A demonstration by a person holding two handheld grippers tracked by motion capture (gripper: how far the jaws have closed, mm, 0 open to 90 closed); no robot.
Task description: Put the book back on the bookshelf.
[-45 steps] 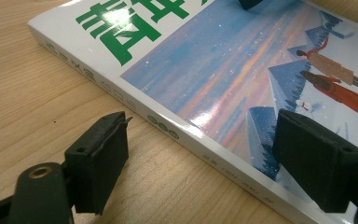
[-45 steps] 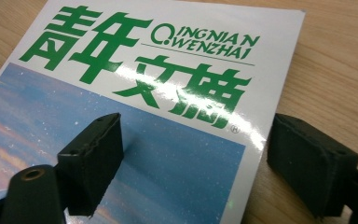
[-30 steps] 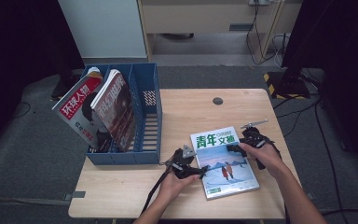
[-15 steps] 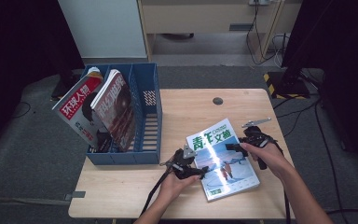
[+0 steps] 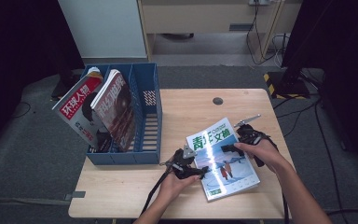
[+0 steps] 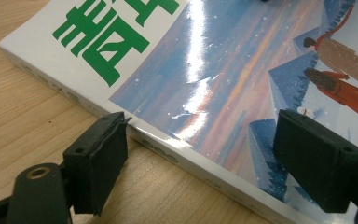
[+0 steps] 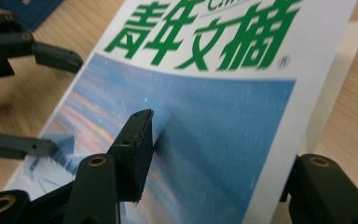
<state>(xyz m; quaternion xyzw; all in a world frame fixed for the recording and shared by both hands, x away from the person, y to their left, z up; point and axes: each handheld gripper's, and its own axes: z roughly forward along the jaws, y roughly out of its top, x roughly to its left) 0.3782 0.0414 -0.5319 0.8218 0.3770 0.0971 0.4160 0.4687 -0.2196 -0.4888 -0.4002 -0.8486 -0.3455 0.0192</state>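
Observation:
A magazine [image 5: 223,158] with green characters and a snowy blue cover lies skewed on the wooden table [image 5: 191,107]. Its far right edge looks raised. My right gripper [image 5: 228,147] is open around that edge. In the right gripper view one finger [image 7: 137,140] rests on the cover [image 7: 205,93] and the other is hidden behind the edge. My left gripper [image 5: 201,163] is open at the spine. One of its fingers [image 6: 98,158] sits over the wood and the other [image 6: 317,163] over the cover [image 6: 223,79]. The right gripper view also shows the left gripper [image 7: 51,100], open.
A blue file rack [image 5: 147,116] stands on the table's left part, holding a red-titled magazine [image 5: 77,109] and a dark one [image 5: 116,107], both leaning. A round cable hole [image 5: 217,101] lies at the table's back. The table's near edge is close behind my hands.
The magazine has turned and slid a little to the left, and its far right edge has come up with the right gripper. The left gripper has stayed at the spine.

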